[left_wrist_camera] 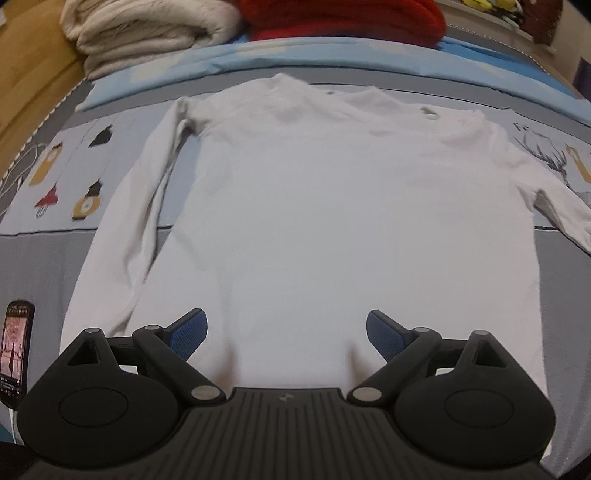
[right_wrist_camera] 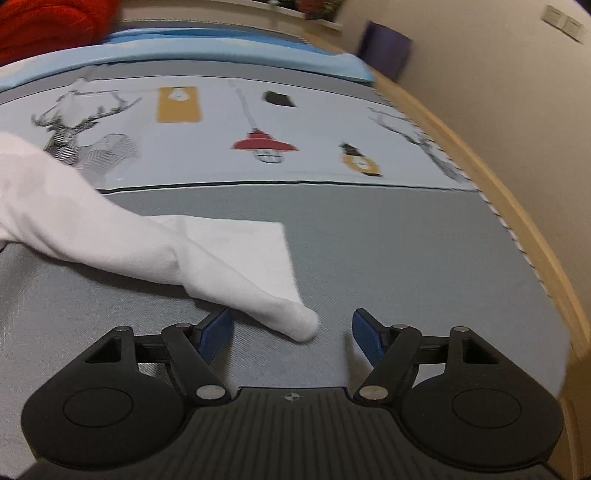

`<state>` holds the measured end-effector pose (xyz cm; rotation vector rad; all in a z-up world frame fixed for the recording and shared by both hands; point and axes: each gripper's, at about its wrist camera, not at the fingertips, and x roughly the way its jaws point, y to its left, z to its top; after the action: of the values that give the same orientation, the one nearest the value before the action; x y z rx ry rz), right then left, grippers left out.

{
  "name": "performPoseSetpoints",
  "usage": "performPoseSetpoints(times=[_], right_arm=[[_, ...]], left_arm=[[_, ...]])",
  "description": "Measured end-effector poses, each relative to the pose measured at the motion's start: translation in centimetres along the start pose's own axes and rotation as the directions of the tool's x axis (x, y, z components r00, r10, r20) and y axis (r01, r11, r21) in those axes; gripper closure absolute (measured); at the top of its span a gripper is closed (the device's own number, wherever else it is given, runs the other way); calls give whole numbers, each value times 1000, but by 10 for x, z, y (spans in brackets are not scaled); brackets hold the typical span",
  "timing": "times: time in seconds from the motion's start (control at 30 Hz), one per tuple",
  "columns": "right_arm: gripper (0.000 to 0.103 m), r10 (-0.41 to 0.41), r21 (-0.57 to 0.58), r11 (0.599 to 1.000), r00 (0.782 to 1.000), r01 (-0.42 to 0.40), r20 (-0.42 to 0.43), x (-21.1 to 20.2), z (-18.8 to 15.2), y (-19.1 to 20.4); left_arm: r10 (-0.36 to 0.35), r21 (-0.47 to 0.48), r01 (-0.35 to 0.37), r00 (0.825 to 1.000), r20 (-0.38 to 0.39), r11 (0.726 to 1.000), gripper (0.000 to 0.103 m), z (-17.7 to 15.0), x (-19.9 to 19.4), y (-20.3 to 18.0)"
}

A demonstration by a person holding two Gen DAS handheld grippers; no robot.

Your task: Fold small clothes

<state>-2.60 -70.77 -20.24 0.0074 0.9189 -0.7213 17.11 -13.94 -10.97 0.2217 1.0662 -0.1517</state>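
A white long-sleeved shirt (left_wrist_camera: 332, 206) lies flat on the bed, collar at the far end, hem toward me. Its left sleeve (left_wrist_camera: 129, 229) runs down beside the body. My left gripper (left_wrist_camera: 286, 332) hovers open over the hem, nothing between its blue pads. In the right wrist view the shirt's right sleeve (right_wrist_camera: 155, 243) stretches across the grey sheet, bent over itself, with its cuff end (right_wrist_camera: 299, 325) lying between the fingers of my right gripper (right_wrist_camera: 291, 330). That gripper is open; the pads stand apart from the cloth.
The bed sheet (right_wrist_camera: 369, 240) is grey with printed lamps and deer heads. Folded cream blankets (left_wrist_camera: 147, 33) and a red blanket (left_wrist_camera: 343, 18) lie at the far end. A phone (left_wrist_camera: 16, 347) rests at the left edge. The wooden bed frame (right_wrist_camera: 517, 206) borders the right side.
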Motion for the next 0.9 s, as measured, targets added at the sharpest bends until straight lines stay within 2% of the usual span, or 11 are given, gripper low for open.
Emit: performPoseSetpoints(times=[0.03,0.1,0.13,0.3,0.47,0.53,0.6,0.67,0.7,0.8,0.9], right_arm=[[37,24,10,1000,1000,-25,16,-2,0,-1],[73,105,30,994,994,-106,32,-3,0,-7],[99,131,42,990,991,-132,24,-4,1,-9],[98,282,103,950,952,-295,118,-49,22,-29],[98,333,174,919,933,-353,132,-75,69,-59],[98,266,279,918,959,-283,98,-61,96,-70],[94,97,402,909,994,-112,58,-38,115,-79],[63,-72,454,889,997,56,17,-20,120,-81],[58,-96,456,886,995,81,9,-14,118,-80],[57,68,463,883,997,-79,40,-20,85,-69],[59,302,402,877,953,-263,-36,-28,44,-36]], left_arm=[[0,6,0,1000,-4,1000,7,1,1,-6],[-1,6,1,1000,-27,1000,7,2,6,-20],[-12,2,13,999,-35,1000,7,1,6,-26],[-29,90,33,999,-45,995,7,-10,14,-53],[-27,86,35,995,-91,996,7,-18,34,-60],[-27,65,35,992,-121,997,7,-19,41,-60],[-23,58,31,991,-133,998,7,-19,43,-60],[-20,55,27,991,-132,998,7,-17,42,-58],[-21,54,28,992,-128,998,7,-16,40,-56],[-35,53,41,993,-111,998,7,-15,37,-54],[-39,45,44,992,-117,998,7,-14,42,-57]])
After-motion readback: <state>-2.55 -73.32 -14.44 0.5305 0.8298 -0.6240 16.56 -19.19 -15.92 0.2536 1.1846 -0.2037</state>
